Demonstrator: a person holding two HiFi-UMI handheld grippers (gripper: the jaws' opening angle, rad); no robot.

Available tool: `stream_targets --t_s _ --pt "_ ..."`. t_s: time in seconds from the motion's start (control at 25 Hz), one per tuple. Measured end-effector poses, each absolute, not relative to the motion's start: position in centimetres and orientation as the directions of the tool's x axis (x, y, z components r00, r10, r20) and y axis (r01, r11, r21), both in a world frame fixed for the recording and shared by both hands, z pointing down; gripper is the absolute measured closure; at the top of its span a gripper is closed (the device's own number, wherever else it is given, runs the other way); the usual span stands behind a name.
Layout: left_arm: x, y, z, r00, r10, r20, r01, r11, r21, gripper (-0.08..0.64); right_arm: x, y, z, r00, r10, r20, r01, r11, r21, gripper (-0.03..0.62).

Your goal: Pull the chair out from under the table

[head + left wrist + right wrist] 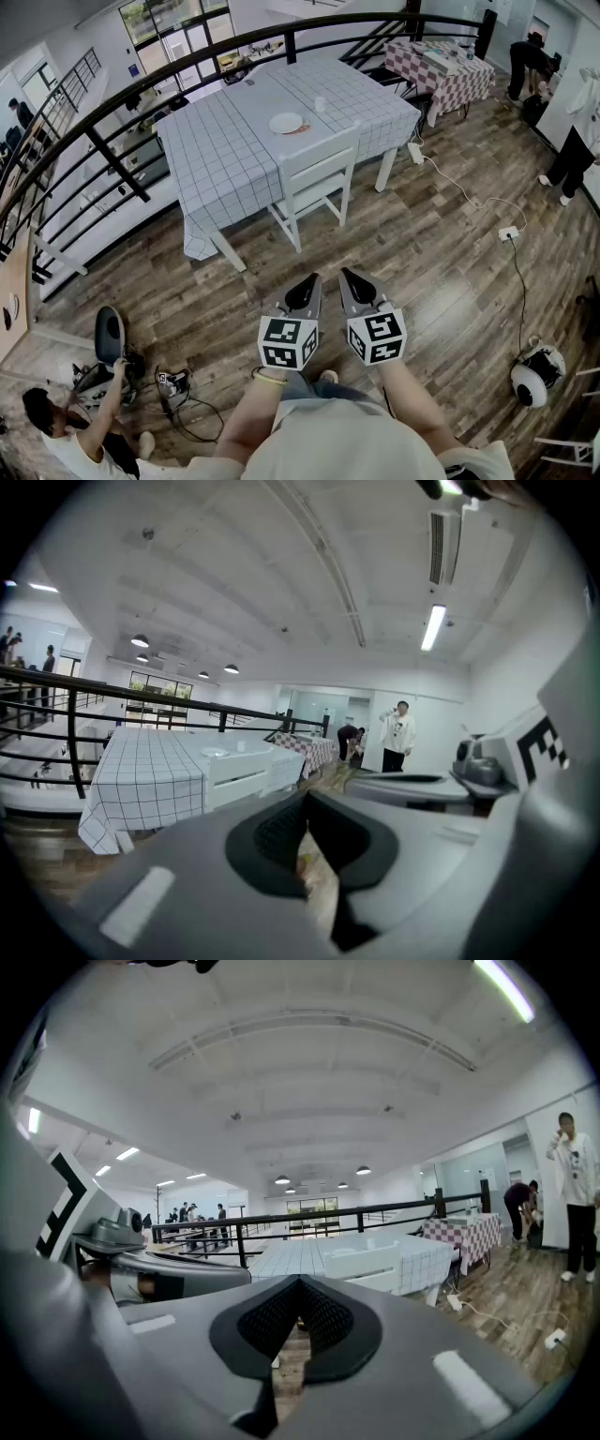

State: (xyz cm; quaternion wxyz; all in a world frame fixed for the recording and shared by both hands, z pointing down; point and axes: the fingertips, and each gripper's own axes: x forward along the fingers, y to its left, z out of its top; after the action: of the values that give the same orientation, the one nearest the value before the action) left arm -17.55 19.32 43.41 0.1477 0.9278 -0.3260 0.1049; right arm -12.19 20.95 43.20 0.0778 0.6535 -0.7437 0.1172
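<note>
Because it looks like rigid painted wood, the white chair (317, 183) should slide stiffly and fairly lightly, best taken by its top rail. It stands upright at the bench's (220, 141) near edge, back toward the person, rail along that edge. Well short of it, the left hand-held gripper (312, 281) and right hand-held gripper (349, 277) hover closed and empty.

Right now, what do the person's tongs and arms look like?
Left tongs and right tongs: grey tapered shells, black textured pads, each with a black-and-white marker cube. Yellow band on the left wrist; forearms unsleeved, no cables.
</note>
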Motion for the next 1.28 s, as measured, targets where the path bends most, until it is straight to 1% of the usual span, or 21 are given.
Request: stream_targets --t_s 0.12,0.28,0.44,0.72,1.28 --pt "-18.4 17.8 42.3 0.76 -0.597 0.259 -0.647 -0.731 0.214 0.551 -13.2 20.4 43.3 -0.159 -0.957 0.244 -0.982 0.127 -0.142 0.595" --pt "-18.8 17.9 41.7 0.753 -0.614 0.237 -0.655 -0.737 0.167 0.551 -13.3 20.2 43.0 -0.155 -0.961 0.229 -0.978 0.116 -0.175 0.595" --pt "-20.0 18.8 42.3 0.752 -0.61 0.25 -0.656 -0.731 0.188 0.551 -14.5 20.9 42.9 -0.171 -0.958 0.231 -0.976 0.132 -0.175 0.595" --pt "-21.0 18.5 41.8 0.748 -0.617 0.245 -0.66 -0.732 0.172 0.551 -15.8 21.4 42.7 -0.212 -0.955 0.209 -0.966 0.172 -0.193 0.595" --pt "-19.8 17.2 41.6 0.762 -0.601 0.242 -0.643 -0.747 0.171 0.551 -15.6 20.7 42.6 -0.237 -0.945 0.223 -0.961 0.196 -0.194 0.595"
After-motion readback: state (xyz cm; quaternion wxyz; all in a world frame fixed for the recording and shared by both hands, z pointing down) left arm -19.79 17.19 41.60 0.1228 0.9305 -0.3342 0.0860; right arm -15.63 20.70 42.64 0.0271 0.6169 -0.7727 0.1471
